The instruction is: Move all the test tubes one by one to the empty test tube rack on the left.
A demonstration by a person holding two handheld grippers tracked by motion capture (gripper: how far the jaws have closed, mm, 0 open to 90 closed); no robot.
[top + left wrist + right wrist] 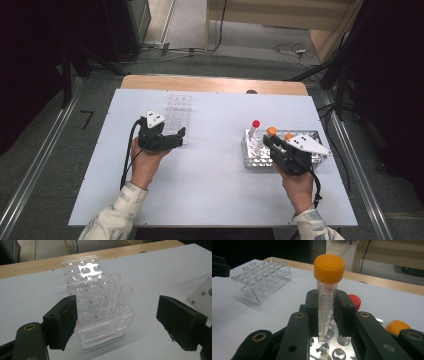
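Note:
My right gripper is shut on an upright tube with an orange cap. The tube's lower tip hangs just above the holes of a metal rack. In that rack stand a red-capped tube and another orange-capped tube. My left gripper is open, its jaws wide on either side of the near end of a clear plastic rack. Two open clear tubes stand in that rack.
The white table top has free room between the two racks and toward its front edge. A wooden strip runs along the far edge. The clear rack lies far left in the right gripper view. Cables lie on the floor beyond.

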